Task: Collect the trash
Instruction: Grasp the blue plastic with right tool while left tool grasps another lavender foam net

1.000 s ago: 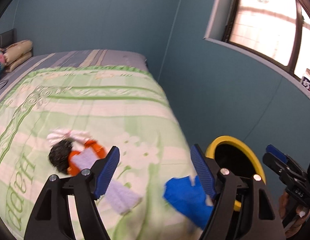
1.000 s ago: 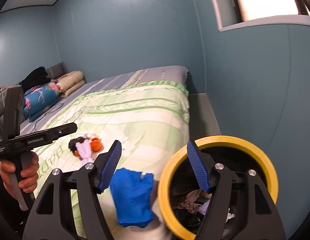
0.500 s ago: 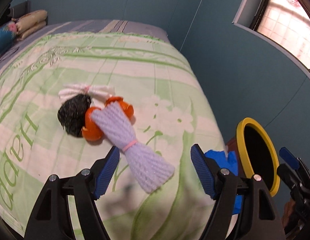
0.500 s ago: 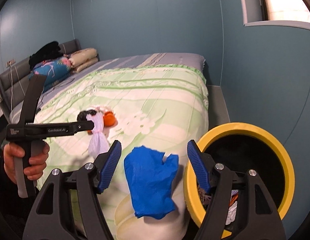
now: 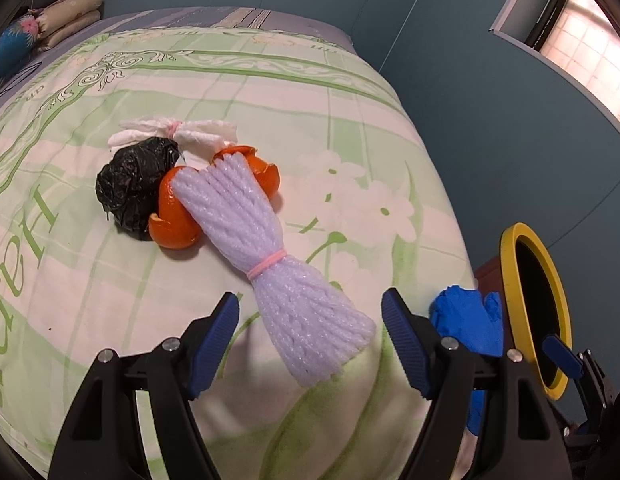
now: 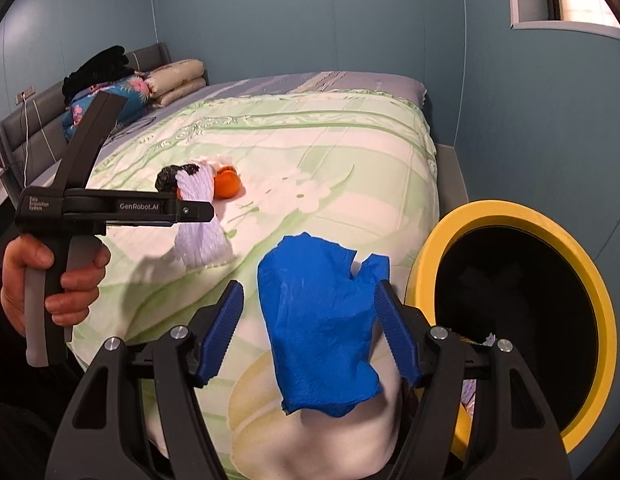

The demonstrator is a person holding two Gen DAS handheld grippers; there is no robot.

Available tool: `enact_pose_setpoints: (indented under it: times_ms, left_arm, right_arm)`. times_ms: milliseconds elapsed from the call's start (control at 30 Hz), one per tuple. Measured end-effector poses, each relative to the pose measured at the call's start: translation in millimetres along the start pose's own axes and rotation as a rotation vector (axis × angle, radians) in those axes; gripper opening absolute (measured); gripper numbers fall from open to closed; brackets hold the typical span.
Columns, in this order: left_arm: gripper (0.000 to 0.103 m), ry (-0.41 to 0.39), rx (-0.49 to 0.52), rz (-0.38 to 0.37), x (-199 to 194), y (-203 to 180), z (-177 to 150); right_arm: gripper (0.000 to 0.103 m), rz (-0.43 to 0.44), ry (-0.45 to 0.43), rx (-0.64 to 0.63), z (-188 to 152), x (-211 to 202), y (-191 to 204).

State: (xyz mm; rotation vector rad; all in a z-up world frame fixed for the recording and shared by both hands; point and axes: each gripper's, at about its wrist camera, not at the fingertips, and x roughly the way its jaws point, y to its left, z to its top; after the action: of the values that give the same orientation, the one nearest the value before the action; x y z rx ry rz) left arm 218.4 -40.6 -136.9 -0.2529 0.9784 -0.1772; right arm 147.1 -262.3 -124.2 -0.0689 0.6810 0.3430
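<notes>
1. While both tongs stand wide apart and hold nothing, the bed (image 6: 349, 152) carries all the trash near its foot edge, and the yellow-rimmed bin (image 6: 513, 216) stands just beside that edge at the right corner.
2. Left tongs (image 5: 310, 344): the wide end of the purple foam net (image 5: 270, 260) lies between the blue pads, untouched. Judging from this, lower until the pads flank the net close to its pink band, where it is narrowest, then squeeze; the foam will likely squash, so close firmly.
3. Right tongs (image 6: 308, 324): the blue glove (image 6: 317, 332) hangs over the foot edge, between the pads but not pinched. Take a bunched fold, not a single thin layer, or it may slip out.
4. Left behind near the net's far end are the orange peel (image 5: 174, 216), the black bag (image 5: 130, 188) and a white foam net (image 5: 174, 132), touching one another; lift the purple net straight up so they stay put.
</notes>
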Motion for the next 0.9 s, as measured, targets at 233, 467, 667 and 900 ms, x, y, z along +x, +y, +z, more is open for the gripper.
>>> enact_pose_setpoints:
  times_ms: [233, 467, 667, 900]
  left_arm:
    - [0.07, 0.014, -0.012, 0.03, 14, 3, 3]
    - [0.07, 0.023, -0.015, 0.058, 30, 3, 6]
    - [0.06, 0.021, -0.013, 0.08, 39, 3, 9]
    - [0.036, -0.011, 0.028, 0.138, 42, -1, 12]
  right_arm:
    - [0.064, -0.07, 0.006, -0.093, -5, 12, 13]
    - [0.064, -0.084, 0.056, -0.099, -9, 32, 12]
    - [0.064, -0.08, 0.102, -0.073, -11, 50, 7]
    - [0.053, -0.095, 0.126, -0.076, -12, 61, 10]
